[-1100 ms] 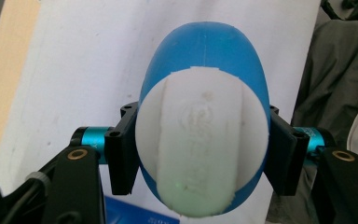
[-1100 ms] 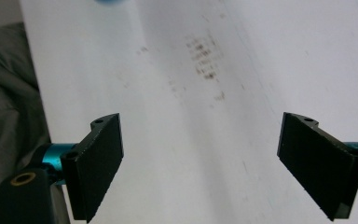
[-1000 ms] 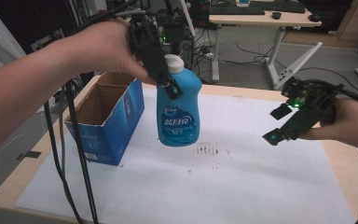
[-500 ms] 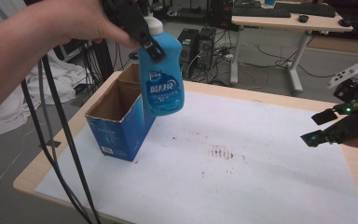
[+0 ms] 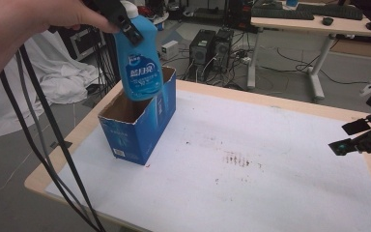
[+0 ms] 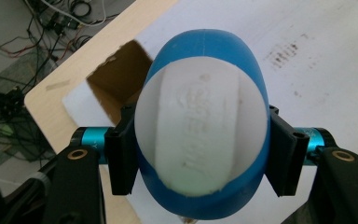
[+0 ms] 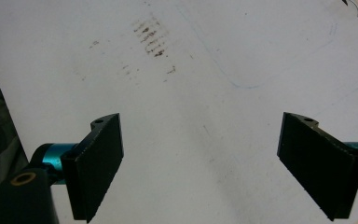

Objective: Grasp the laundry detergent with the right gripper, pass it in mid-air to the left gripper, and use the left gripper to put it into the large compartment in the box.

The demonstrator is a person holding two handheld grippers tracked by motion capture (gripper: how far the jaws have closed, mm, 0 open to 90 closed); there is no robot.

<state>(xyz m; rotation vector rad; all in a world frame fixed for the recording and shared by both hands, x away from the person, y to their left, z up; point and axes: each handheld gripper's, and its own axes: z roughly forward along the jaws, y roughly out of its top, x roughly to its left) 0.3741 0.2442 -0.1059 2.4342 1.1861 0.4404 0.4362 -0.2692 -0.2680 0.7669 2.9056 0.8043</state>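
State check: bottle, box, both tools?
Blue detergent bottle: upright, held aloft by its neck, bottom over the box opening.
Blue cardboard box: upright on the table, top open.
Left tool: shut on the bottle.
Right tool: open, holding nothing, above the white mat.

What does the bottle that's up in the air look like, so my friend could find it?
Start at the wooden table with its white sheet, then find the open blue cardboard box near its left edge. Hanging just above the box's opening, clamped in the left gripper, is the bottle: bright blue plastic with a white cap and a label, the one thing lifted off the table.
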